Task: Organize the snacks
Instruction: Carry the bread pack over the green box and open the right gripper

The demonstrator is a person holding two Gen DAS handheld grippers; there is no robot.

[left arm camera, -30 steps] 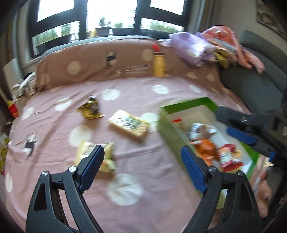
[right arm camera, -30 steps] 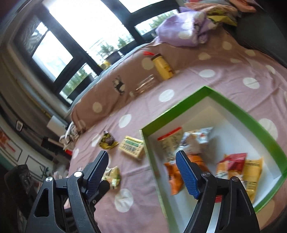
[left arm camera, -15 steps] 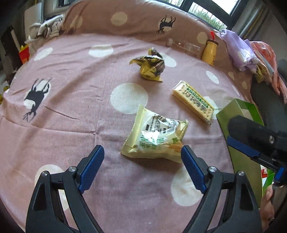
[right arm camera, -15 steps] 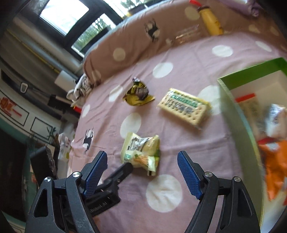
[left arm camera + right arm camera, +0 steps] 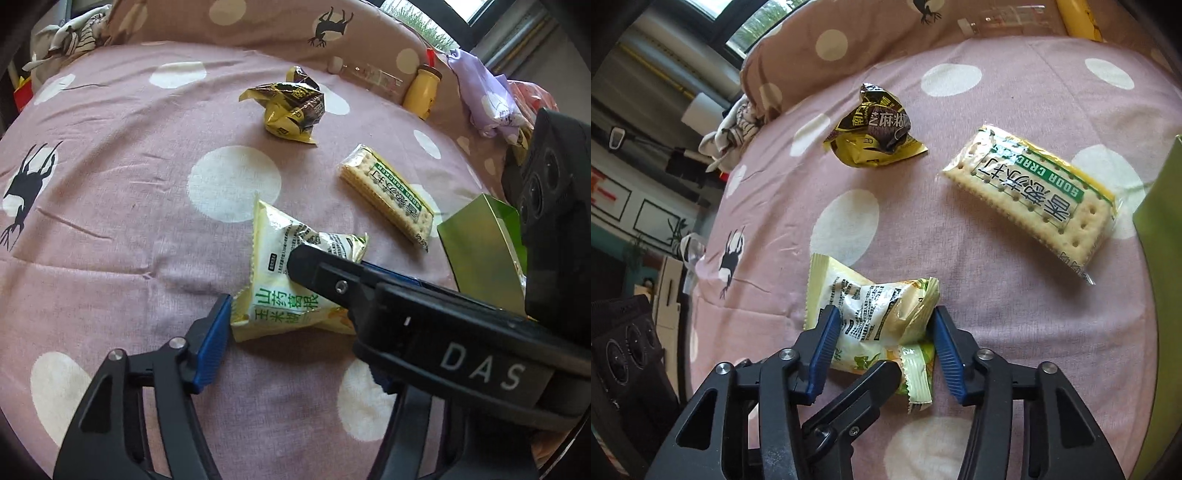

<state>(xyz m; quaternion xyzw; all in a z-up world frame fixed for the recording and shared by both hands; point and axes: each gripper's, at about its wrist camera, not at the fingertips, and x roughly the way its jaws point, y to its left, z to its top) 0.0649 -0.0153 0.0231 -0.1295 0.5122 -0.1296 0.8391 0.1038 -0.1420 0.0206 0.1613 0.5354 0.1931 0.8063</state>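
A puffy, pale yellow-green snack pouch (image 5: 875,314) of glossy film with crimped ends lies on a bed (image 5: 110,206) covered by a soft, creased mauve sheet printed with cream dots and black deer. Farther toward the bed's head edge sit a crumpled yellow and brown foil wrapper (image 5: 291,107) and a flat rectangular pack of soda crackers (image 5: 1034,199) in clear film, its perforated biscuits showing through. At the bed's right edge stands the matte green wall of a cardboard box (image 5: 484,251). A brown dotted bolster (image 5: 258,22) lines the head edge, with a yellow bottle (image 5: 421,92) leaning on it and a lilac cloth (image 5: 484,92) bunched beyond; a dark-framed window shows above. Both grippers' jaws have just been closing onto the pouch. The right gripper (image 5: 882,347) has its ribbed blue pads pressed on the pouch's two sides, narrowed to its width. The left gripper (image 5: 295,325) has one blue pad touching the pouch's near crimped corner; its other finger is hidden behind the right gripper's black body, so whether it grips cannot be told.
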